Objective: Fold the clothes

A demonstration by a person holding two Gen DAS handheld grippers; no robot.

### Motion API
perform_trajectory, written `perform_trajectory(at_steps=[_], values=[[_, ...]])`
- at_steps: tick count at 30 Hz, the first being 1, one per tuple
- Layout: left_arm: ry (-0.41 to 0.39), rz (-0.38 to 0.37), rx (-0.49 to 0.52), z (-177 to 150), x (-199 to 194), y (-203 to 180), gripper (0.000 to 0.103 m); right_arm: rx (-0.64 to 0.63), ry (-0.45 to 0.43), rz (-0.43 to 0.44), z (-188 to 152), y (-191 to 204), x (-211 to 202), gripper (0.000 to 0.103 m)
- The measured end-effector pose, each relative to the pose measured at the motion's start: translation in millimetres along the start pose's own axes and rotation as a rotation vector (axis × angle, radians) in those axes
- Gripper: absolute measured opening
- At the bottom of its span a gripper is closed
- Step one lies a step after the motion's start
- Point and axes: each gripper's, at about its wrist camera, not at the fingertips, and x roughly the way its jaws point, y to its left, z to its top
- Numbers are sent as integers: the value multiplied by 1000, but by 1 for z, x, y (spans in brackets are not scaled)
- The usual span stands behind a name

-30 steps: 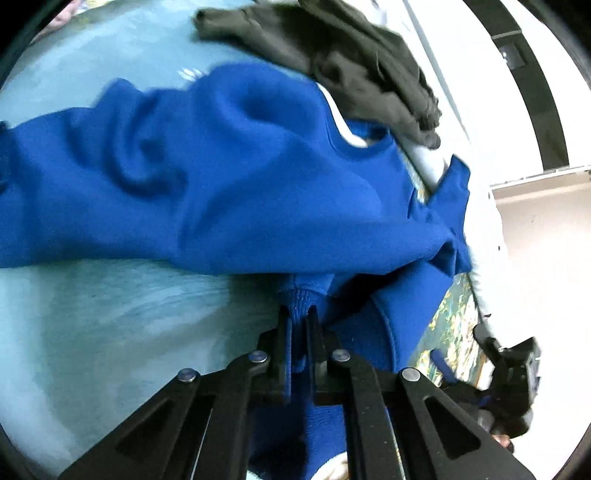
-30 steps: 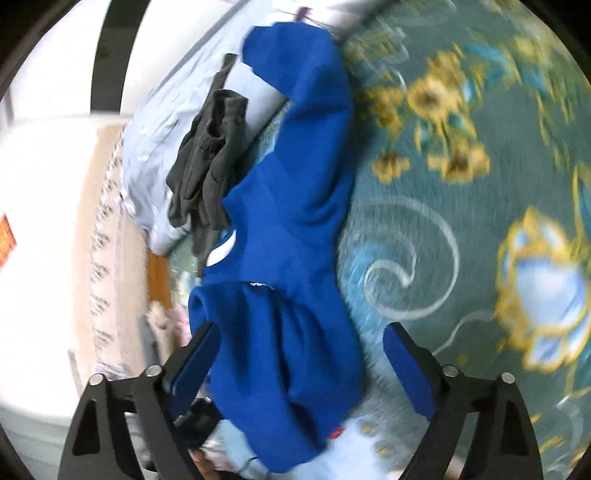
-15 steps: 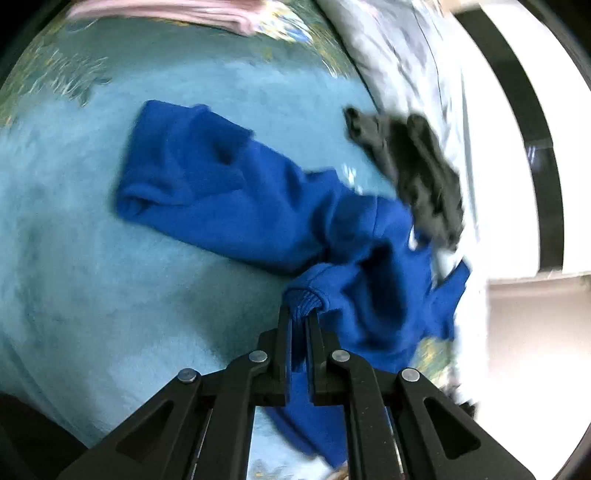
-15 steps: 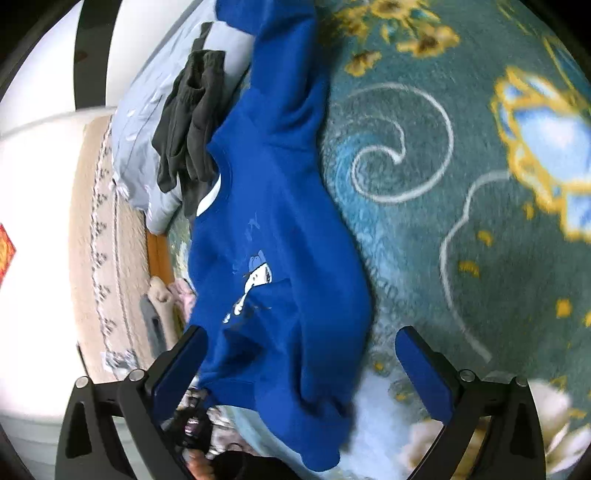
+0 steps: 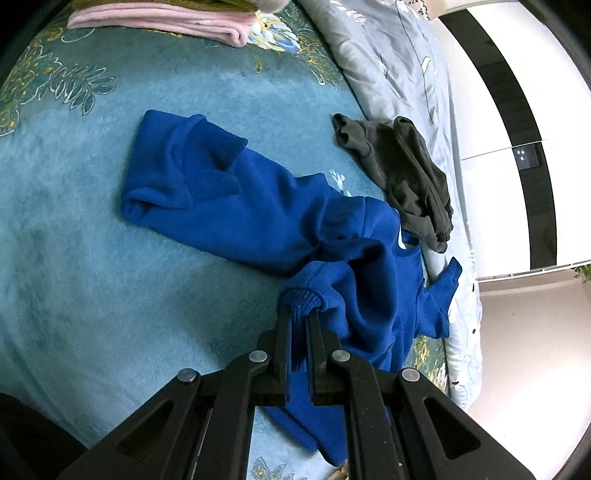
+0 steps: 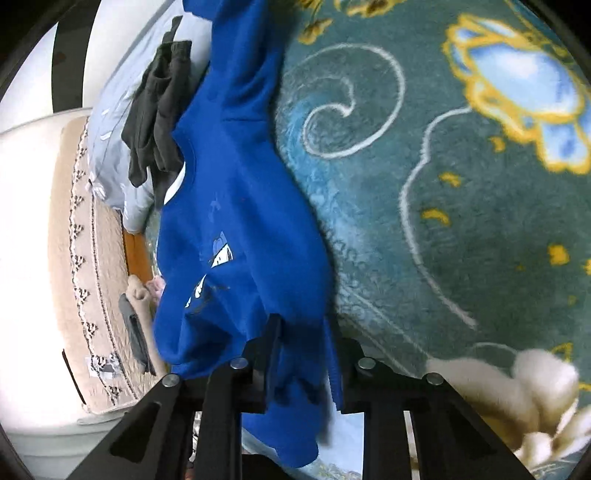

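Observation:
A blue sweatshirt (image 5: 258, 214) lies crumpled on the teal flowered blanket (image 5: 92, 258). One sleeve is folded over at its far left end. My left gripper (image 5: 299, 314) is shut on a ribbed edge of it and holds that edge a little above the blanket. In the right wrist view the blue sweatshirt (image 6: 240, 184) stretches away from me, its white print facing up. My right gripper (image 6: 301, 339) has its jaws closing on a bunched fold of the near edge. Blue cloth fills the gap between the fingers (image 6: 271, 332).
A dark grey garment (image 5: 406, 177) lies bunched beside the sweatshirt's collar, against a grey-blue duvet (image 5: 388, 55). Folded pink clothes (image 5: 166, 18) are stacked at the far edge of the blanket. Off the bed's side, a beige patterned rug (image 6: 74, 258) covers the floor.
The left gripper drew back with the ribbed edge, so the sweatshirt now looks smaller and stretched out. The right jaws went from wide open to closed around the near fold.

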Motion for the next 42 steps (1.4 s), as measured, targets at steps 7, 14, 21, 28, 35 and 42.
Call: perform_trajectory(at_steps=[7, 14, 21, 28, 35, 42], values=[[-25, -9, -20, 0, -5, 5, 6, -17, -11, -33, 2, 7, 12, 49], [-46, -27, -62, 1, -9, 12, 6, -19, -12, -90, 0, 9, 19, 52], [-91, -76, -86, -2, -25, 15, 6, -8, -68, -122, 8, 26, -2, 12], [16, -137, 13, -39, -36, -14, 6, -399, -239, -295, 8, 107, -91, 10], [216, -64, 220, -90, -25, -54, 6, -451, -171, -546, 24, 83, -89, 10], [264, -33, 186, -91, -12, -45, 6, -295, -92, -595, 30, 7, -54, 8]])
